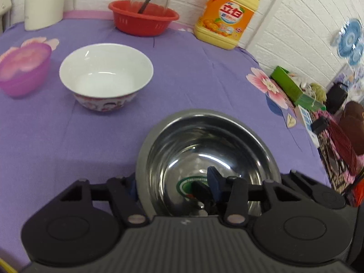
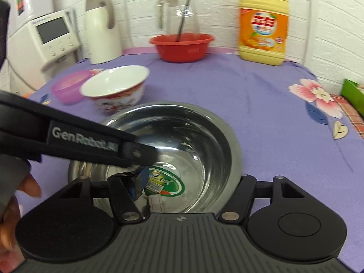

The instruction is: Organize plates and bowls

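Farthest left on the purple tablecloth (image 1: 193, 86) sits a translucent purple bowl (image 1: 24, 70), and just beside it to the right a white ceramic bowl (image 1: 105, 75) with a red cartoon band, both upright. Behind them stand a cream thermos jug (image 2: 102, 29), a red plastic basin (image 1: 142, 17) with a glass pitcher (image 2: 182, 11) behind it, and a yellow detergent bottle (image 1: 225, 13). Nearer the cameras rests a stainless steel bowl (image 1: 204, 141) with a green sticker inside. The left gripper (image 1: 174, 183) has its jaws spread across that bowl's left rim, one finger outside, one inside. The right gripper (image 2: 188, 183) straddles the right rim the same way, jaws apart.
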Action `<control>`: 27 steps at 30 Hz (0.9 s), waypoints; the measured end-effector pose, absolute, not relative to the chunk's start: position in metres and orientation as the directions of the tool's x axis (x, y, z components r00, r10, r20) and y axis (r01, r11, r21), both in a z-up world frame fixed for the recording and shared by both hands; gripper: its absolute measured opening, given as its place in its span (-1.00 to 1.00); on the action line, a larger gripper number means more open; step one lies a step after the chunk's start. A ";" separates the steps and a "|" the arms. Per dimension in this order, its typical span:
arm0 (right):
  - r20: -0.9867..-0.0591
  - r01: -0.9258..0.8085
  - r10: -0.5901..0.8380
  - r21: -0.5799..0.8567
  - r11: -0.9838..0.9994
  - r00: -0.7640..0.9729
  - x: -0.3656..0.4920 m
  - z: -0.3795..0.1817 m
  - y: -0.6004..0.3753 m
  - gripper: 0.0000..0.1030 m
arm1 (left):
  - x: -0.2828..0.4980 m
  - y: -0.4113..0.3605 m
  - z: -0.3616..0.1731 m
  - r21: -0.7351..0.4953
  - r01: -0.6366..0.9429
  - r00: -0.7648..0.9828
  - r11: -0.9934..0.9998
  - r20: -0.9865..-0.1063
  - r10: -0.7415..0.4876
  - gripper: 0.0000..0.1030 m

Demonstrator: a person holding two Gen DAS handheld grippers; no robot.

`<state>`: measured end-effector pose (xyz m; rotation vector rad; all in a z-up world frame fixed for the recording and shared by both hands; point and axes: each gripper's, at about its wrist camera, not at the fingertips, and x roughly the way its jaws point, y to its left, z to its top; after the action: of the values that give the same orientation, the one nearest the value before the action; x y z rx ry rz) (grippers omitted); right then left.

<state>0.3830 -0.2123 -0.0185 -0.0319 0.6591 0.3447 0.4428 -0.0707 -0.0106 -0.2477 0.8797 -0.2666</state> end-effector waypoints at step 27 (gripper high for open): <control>-0.621 -0.284 0.284 0.101 0.953 0.731 0.227 -0.021 -0.187 1.00 | 0.305 -0.052 -0.018 -0.394 0.264 0.525 0.880 -0.707 -0.474 -0.09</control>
<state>0.2266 -0.1873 -0.0206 -0.0009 0.6835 0.3125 0.3053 -0.0516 -0.0181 -0.2512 0.9186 -0.4467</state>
